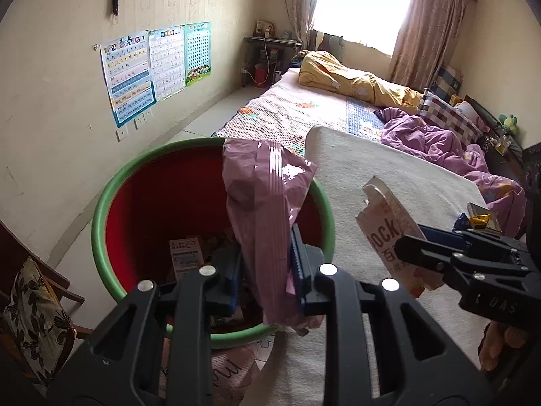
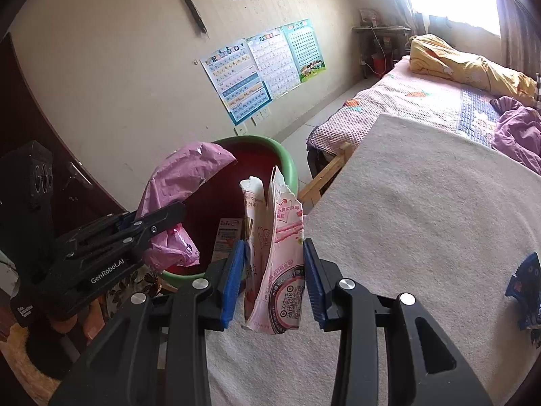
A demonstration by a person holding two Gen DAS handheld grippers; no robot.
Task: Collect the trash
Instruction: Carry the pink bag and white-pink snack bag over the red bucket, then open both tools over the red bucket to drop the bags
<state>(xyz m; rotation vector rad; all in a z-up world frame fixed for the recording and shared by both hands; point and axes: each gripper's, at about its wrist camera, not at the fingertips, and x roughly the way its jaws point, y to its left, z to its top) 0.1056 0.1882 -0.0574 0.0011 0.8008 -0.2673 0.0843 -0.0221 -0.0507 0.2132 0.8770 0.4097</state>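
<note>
Over the bin [image 1: 101,203], pink bag [image 1: 267,209] in left hand-held gripper [image 1: 267,267]

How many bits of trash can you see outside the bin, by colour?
Purple bag: 1
Pink and white snack box: 1
Blue wrapper: 1
Yellow wrapper: 1
Total: 4

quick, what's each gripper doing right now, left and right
Left gripper: shut on the pink plastic bag.
Right gripper: holding the torn pink snack box.
</note>
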